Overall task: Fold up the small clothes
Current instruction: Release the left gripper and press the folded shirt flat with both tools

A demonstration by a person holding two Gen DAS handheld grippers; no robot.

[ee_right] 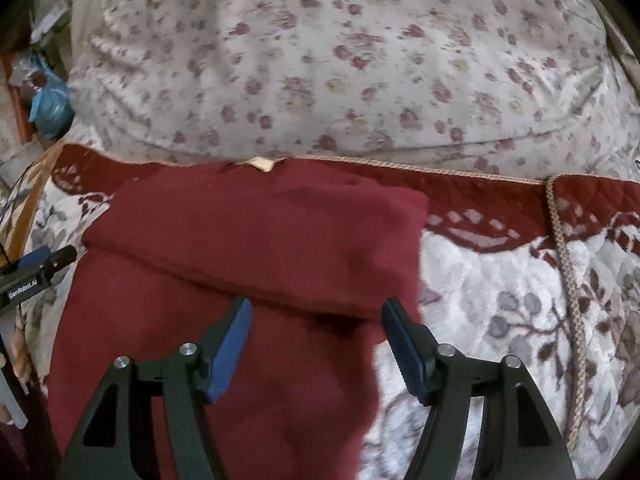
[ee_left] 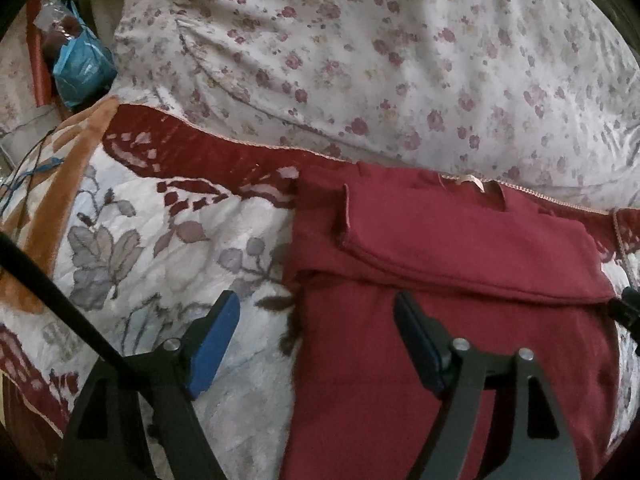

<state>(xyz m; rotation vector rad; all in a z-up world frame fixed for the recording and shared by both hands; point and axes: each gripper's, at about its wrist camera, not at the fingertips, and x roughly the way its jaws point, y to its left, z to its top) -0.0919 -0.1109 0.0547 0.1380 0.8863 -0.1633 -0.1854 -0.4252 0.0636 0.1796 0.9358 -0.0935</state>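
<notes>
The dark red garment (ee_right: 224,280) lies flat on the flowered quilt (ee_right: 500,300), its collar tag toward the pale floral pillow (ee_right: 340,60), a flap already folded across its upper part; its long axis runs from the pillow back toward the grippers; the left gripper (ee_left: 316,336) hangs over the garment's left edge, jaws wide apart and empty, one finger over quilt, one over cloth; the right gripper (ee_right: 316,344) straddles the right edge, likewise spread and holding nothing; both seem equally near; bare quilt lies open on either side, the pillow closes the far end, clutter with a blue bag (ee_left: 82,68) sits far left.
</notes>
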